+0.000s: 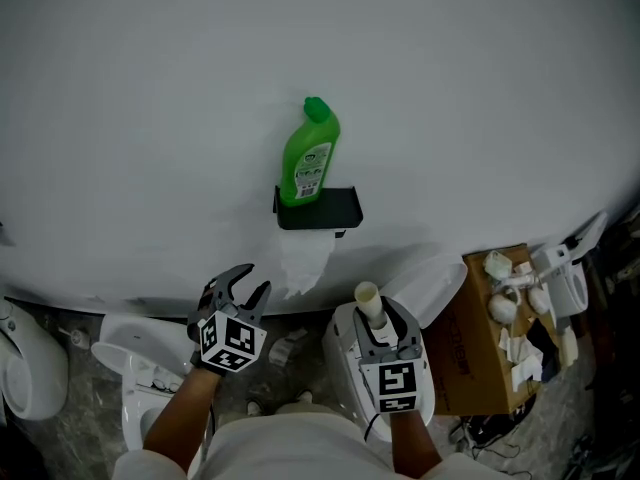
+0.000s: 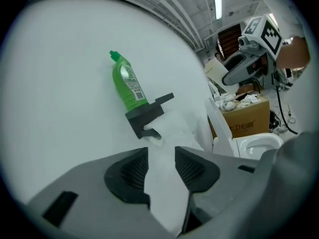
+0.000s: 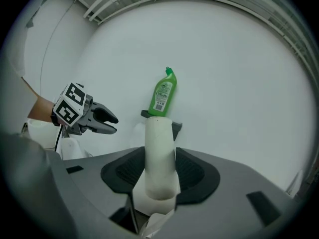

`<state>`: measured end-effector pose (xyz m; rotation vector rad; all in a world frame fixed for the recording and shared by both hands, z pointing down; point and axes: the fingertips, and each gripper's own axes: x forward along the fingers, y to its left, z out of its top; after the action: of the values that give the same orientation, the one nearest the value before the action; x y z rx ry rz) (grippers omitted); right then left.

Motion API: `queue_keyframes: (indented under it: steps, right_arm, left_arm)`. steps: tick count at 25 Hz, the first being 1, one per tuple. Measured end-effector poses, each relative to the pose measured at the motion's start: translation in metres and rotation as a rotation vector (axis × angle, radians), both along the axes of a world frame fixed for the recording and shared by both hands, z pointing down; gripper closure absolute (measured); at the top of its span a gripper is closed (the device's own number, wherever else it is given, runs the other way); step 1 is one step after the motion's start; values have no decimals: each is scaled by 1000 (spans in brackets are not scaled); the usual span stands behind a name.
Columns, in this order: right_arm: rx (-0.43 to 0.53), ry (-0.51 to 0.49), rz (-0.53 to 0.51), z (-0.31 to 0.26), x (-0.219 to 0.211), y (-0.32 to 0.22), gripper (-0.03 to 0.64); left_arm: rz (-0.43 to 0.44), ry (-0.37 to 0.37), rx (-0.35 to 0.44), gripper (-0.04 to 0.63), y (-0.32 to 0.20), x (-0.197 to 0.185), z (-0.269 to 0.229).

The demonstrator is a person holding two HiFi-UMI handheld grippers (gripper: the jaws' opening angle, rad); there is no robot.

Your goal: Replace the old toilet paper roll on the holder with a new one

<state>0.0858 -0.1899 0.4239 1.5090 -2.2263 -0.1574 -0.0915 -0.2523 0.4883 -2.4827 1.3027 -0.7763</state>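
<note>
— Where's the cardboard tube (image 1: 368,301)?
— Clamped in the right gripper's (image 1: 385,320) jaws. The left gripper's (image 1: 252,286) jaws stand apart, near paper (image 1: 303,258) hanging from the black holder (image 1: 320,210) on the white wall (image 1: 150,118).

Bare cardboard tube (image 3: 159,138) stands upright in the right hand-held gripper (image 3: 160,166); black holder (image 1: 318,208) dangles paper (image 1: 303,260).

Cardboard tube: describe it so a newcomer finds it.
On the white wall, a black holder carries a green bottle. Below and right of it, the right gripper clamps the cardboard tube, one end poking beyond its jaws. It is bare and pale, unlike the paper sheet hanging from the holder.
</note>
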Motion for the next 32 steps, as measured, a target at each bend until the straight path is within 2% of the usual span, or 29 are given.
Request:
queue_keyframes:
  steps: [5,7,11,15,23,27,32]
  right_arm:
    - [-10,-48,-55,-2,-16,0,431]
    - [-13,-88,-79,-5,-22,-3,431]
    - [-12,-189,-95,-17,-24,-12,428]
    - [18,-236,-72,-31,-14,-21,428]
    - [68,-277,-1,-53,24,-27,428]
    - [80,-282,25,-58,39,-30,428]
    - [94,-289,22,-66,47,-31,428]
  left_arm:
    - [-40,125,3,570,5,-19,-19]
    - [-61,177,21,589,10,-30,-34]
    - [-139,284,61,589,20,-62,-72]
    - [-193,366,119,589,33,-95,-100]
    - [-292,455,191,591,67,-145,-128]
    - [-385,475,204,591,87,-176,-131]
    - [-511,544,239,589,116,-204,-132]
